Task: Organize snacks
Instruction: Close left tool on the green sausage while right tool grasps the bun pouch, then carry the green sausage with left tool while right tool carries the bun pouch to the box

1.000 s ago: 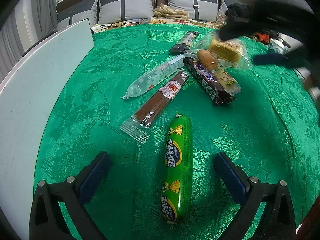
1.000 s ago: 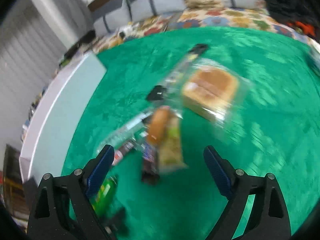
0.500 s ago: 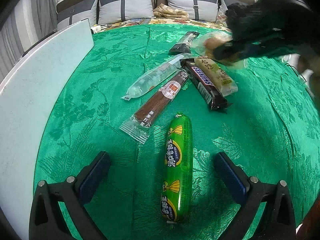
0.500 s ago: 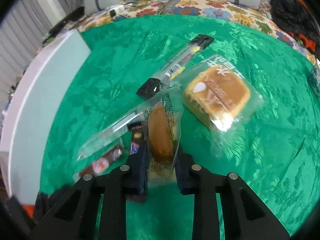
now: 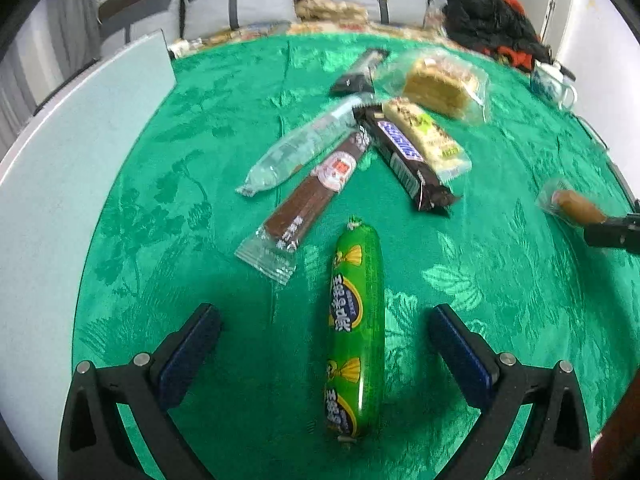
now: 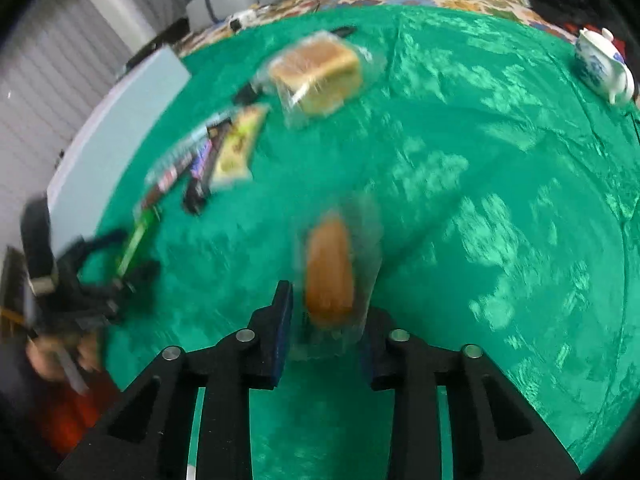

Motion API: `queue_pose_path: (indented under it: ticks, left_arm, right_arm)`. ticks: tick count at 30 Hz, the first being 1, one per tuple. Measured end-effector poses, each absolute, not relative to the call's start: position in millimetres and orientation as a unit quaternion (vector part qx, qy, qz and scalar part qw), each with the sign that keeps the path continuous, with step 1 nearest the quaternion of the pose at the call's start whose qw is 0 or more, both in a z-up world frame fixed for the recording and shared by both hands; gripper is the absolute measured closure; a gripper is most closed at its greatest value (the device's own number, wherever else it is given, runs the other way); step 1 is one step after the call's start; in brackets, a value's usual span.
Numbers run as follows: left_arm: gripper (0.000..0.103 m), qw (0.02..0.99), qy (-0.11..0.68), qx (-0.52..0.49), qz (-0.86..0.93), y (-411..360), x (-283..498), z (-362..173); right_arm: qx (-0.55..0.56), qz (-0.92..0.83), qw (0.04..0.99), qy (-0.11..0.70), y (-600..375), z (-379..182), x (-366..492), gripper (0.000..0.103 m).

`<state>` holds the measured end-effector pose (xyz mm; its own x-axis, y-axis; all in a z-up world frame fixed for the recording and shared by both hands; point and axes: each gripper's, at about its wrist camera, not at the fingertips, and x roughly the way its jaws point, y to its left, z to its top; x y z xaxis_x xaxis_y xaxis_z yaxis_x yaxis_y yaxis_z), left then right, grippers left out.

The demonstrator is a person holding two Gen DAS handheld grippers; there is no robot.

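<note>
Right tool (image 6: 326,334): jaws opening, wrapped bun (image 6: 330,272) between them, carried clear of pile toward 3 o'clock, likely to sort it apart | left tool (image 5: 324,344): wide open, empty, green sausage (image 5: 354,328) straddled at 6 o'clock on green cloth (image 5: 500,280)

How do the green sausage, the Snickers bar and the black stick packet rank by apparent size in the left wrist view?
1. Green sausage, though it lies nearest the camera.
2. Snickers bar.
3. Black stick packet, farthest away, so its true size is unsure.

Snack pile (image 6: 224,148) and wrapped bun (image 6: 330,272) motion-blurred in the right wrist view, labels unreadable.
</note>
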<state>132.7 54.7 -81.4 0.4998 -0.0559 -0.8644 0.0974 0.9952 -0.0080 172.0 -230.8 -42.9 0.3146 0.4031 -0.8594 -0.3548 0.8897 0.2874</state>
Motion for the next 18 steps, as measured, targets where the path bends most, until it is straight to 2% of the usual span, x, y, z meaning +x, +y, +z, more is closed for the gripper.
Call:
queue_pose_path:
  ticks: [1, 3, 4, 7, 8, 9, 10, 12, 18]
  left_arm:
    - [0.007, 0.863, 0.502, 0.022, -0.045, 54.1, 133.8, -79.4]
    - [0.023, 0.862, 0.505, 0.024, -0.045, 53.1, 133.5, -75.7]
    - [0.027, 0.861, 0.506, 0.026, -0.047, 51.0, 134.0, -74.0]
    - [0.055, 0.859, 0.507, 0.034, -0.055, 42.5, 134.0, -70.2]
    - [0.081, 0.858, 0.508, 0.041, -0.063, 37.7, 133.9, -68.0]
    - [0.080, 0.856, 0.511, 0.049, -0.062, 35.5, 133.3, -68.2]
    - [0.081, 0.856, 0.511, 0.051, -0.064, 35.2, 131.1, -68.2]
    - [0.081, 0.857, 0.508, 0.039, -0.069, 40.1, 125.1, -68.5]
    - [0.081, 0.870, 0.485, -0.052, -0.079, 68.0, 103.2, -46.2]
  right_arm:
    - [0.023, 0.231, 0.810, 0.538, -232.2, -44.6, 171.5, 0.060]
    - [0.030, 0.221, 0.814, 0.537, -234.2, -42.7, 173.5, 0.049]
    - [0.030, 0.217, 0.816, 0.535, -236.6, -41.6, 172.8, 0.045]
    - [0.004, 0.207, 0.816, 0.540, -222.1, -39.7, 181.1, 0.038]
    - [-0.009, 0.208, 0.810, 0.549, -220.2, -44.5, 181.9, 0.038]
    - [-0.036, 0.209, 0.797, 0.566, -212.2, -49.5, 182.4, 0.048]
    - [-0.067, 0.200, 0.792, 0.573, -206.7, -51.7, 179.8, 0.074]
    - [-0.082, 0.185, 0.793, 0.574, -207.0, -47.9, 175.3, 0.078]
    - [0.017, 0.175, 0.808, 0.563, -242.0, -24.1, 164.0, 0.082]
